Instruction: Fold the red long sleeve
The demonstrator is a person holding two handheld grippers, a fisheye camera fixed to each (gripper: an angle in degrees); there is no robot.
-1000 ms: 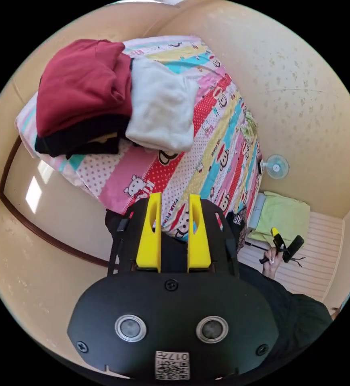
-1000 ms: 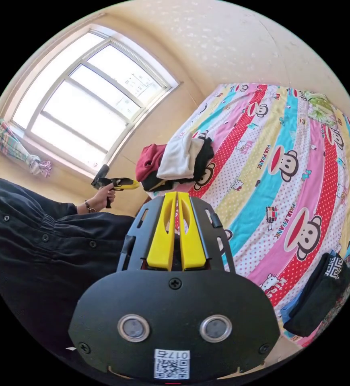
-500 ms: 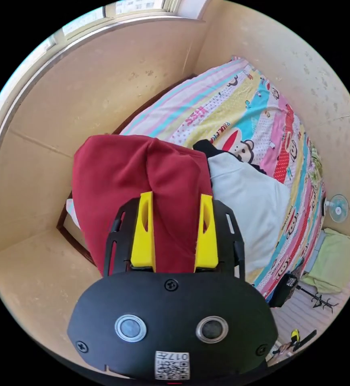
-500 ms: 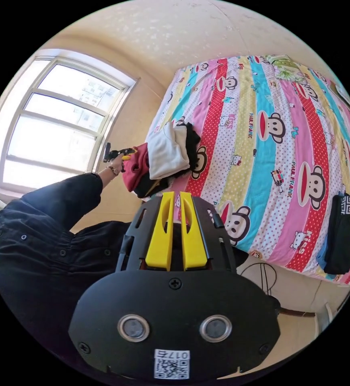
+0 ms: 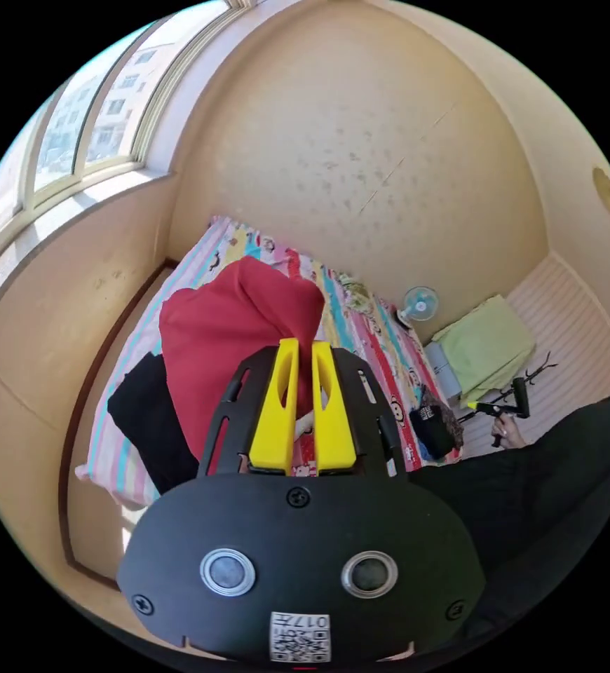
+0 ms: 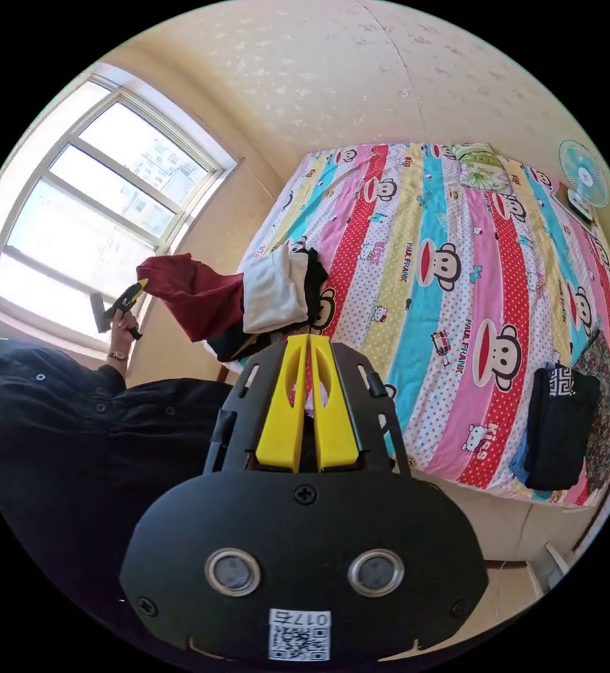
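Red long sleeve (image 5: 231, 343), left gripper view: one garment, pinched between the two yellow jaws of the left gripper (image 5: 303, 350), lifted over the striped bed (image 5: 382, 350); one black garment (image 5: 147, 420) beneath; right gripper (image 5: 491, 406) beyond, state not discernible. Right gripper view: right gripper (image 6: 308, 343), jaws pressed together, empty; red long sleeve (image 6: 189, 291) hanging from the left gripper (image 6: 131, 293) beside one white garment (image 6: 273, 298); one dark folded stack (image 6: 557, 427) at the bed's far corner.

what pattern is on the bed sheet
Bright stripes with cartoon monkeys on the bed sheet, clearest in the right gripper view.
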